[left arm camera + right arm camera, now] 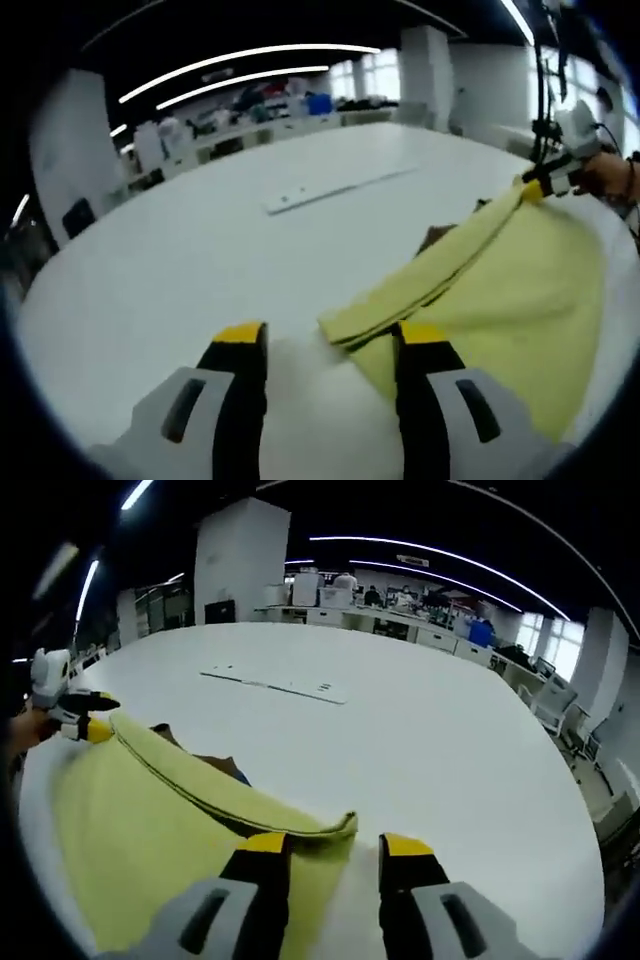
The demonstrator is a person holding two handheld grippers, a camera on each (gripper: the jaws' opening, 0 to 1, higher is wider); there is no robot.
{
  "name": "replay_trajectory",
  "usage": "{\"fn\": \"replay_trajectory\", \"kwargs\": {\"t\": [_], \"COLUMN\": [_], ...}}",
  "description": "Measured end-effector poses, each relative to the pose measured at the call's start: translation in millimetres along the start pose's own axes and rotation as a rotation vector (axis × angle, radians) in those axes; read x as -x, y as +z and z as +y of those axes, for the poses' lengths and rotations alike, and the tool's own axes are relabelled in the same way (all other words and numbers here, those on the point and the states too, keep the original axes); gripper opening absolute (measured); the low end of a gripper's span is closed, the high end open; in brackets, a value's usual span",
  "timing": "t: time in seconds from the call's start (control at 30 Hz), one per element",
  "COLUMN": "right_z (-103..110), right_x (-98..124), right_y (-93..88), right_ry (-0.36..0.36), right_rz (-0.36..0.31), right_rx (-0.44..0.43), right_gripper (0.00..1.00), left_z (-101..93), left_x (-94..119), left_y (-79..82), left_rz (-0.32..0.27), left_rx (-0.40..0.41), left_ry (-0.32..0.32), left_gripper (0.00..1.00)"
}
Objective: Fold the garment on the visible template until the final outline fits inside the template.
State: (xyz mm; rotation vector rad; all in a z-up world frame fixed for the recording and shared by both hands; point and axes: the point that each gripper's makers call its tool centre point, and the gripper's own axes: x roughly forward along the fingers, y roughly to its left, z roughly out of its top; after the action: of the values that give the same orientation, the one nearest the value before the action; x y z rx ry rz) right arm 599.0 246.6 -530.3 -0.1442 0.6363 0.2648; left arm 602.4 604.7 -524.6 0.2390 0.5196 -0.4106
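A yellow garment (520,290) lies folded on the white table (200,260), its doubled edge running between the two grippers. My left gripper (330,335) stands open at one corner of that edge, its right jaw over the cloth. My right gripper (545,185) sits at the far end of the edge. In the right gripper view, the right gripper (335,845) is open with the garment's (130,820) corner between its jaws, and the left gripper (85,725) is at the other corner. A dark brown patch (205,762) shows under the fold; I cannot tell what it is.
A long white strip (330,190) lies further out on the table (450,750). A person's hand (605,175) holds the far gripper. Desks, pillars and people stand beyond the table's far edge.
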Motion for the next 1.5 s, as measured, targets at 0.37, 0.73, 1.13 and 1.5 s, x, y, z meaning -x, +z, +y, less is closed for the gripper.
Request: {"fn": "replay_trajectory", "kwargs": {"t": [0.37,0.73,1.13,1.5], "right_z": [-14,13,46,62], "right_x": [-8,21,62,97], "right_y": [13.4,20.6,13.7,-12.0], "right_ry": [-0.054,0.045,0.195,0.281], "right_rz": [-0.043,-0.028,0.034,0.077], "right_rx": [-0.217,-0.206,-0.133,-0.055], "right_gripper": [0.27,0.48,0.7,0.72], "left_z": [23.8,13.6,-14.0,-35.2], "left_x": [-8,20,69,101], "left_y": [16.1,29.6,31.8,4.7], "left_rz": [-0.037,-0.079,-0.101,-0.082], "left_rx": [0.167,0.243,0.186,0.113], "left_ry": [0.138,0.062,-0.066,-0.185], "left_gripper": [0.46,0.6,0.8,0.88]}}
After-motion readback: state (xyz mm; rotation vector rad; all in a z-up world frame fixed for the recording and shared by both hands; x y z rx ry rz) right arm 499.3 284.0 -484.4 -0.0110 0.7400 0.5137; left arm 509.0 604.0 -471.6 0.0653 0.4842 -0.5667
